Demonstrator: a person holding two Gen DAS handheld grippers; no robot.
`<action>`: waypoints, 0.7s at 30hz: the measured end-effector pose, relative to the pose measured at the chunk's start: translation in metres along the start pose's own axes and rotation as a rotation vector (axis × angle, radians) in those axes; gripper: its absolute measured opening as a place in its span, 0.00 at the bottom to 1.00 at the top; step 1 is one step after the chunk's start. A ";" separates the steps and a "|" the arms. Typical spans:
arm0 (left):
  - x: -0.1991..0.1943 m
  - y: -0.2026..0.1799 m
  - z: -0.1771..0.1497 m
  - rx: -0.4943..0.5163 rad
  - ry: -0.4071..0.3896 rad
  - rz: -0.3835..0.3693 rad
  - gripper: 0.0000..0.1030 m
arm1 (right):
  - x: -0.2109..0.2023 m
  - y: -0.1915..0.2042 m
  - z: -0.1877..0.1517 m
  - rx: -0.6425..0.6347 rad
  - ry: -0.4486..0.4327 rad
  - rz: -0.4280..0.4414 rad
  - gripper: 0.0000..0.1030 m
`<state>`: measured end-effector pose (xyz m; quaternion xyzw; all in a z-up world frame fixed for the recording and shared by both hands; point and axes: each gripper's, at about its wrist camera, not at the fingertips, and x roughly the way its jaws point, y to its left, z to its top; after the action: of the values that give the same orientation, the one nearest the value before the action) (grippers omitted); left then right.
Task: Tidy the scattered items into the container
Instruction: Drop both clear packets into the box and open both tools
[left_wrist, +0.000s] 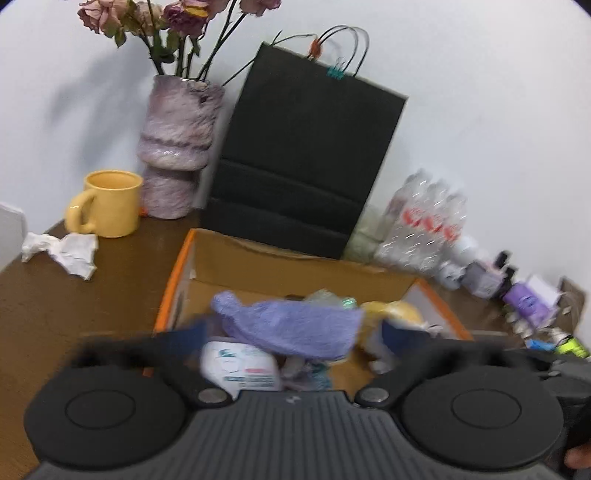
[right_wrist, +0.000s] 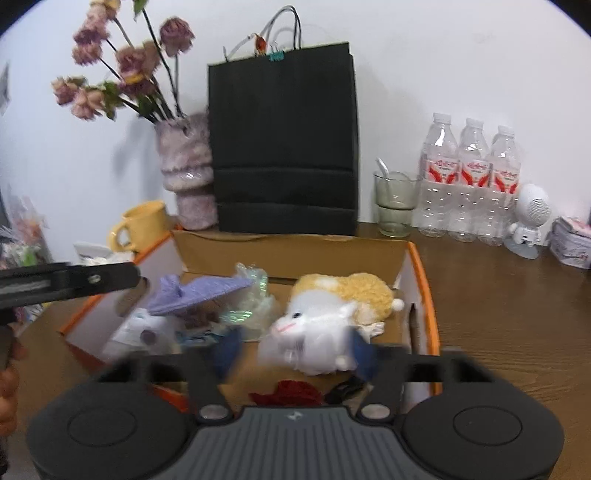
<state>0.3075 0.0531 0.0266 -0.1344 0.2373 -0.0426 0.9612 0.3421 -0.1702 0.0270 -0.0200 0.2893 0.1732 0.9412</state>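
Note:
An open cardboard box with orange edges (left_wrist: 295, 269) (right_wrist: 295, 251) stands on the brown table. In the left wrist view my left gripper (left_wrist: 295, 332) is open over the box, with a purple cloth (left_wrist: 295, 325) falling or lying between its blue pads. The cloth (right_wrist: 199, 291) also shows in the right wrist view, above a white packet (right_wrist: 140, 332). My right gripper (right_wrist: 295, 350) is open around a white and yellow plush cat (right_wrist: 325, 314) that lies in the box. Crinkled plastic (right_wrist: 251, 306), a red cloth (right_wrist: 288, 393) and a black clip (right_wrist: 343, 393) are inside too.
A yellow mug (left_wrist: 107, 203), crumpled paper (left_wrist: 62, 251), a furry vase with dried roses (left_wrist: 177, 147) and a black paper bag (left_wrist: 306, 166) stand behind the box. Water bottles (right_wrist: 469, 184), a glass (right_wrist: 395, 203) and a white figure (right_wrist: 528, 221) stand at the right.

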 end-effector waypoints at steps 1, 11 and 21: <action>0.000 -0.002 0.000 0.028 -0.011 0.019 1.00 | 0.001 0.000 0.000 -0.006 -0.006 -0.020 0.98; 0.003 -0.020 -0.007 0.139 0.022 0.084 1.00 | 0.005 -0.004 -0.001 -0.008 0.027 -0.069 0.99; 0.005 -0.019 -0.008 0.131 0.030 0.095 1.00 | 0.007 -0.003 -0.001 -0.018 0.034 -0.072 1.00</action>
<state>0.3076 0.0323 0.0233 -0.0590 0.2543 -0.0143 0.9652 0.3481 -0.1707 0.0218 -0.0416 0.3030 0.1416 0.9415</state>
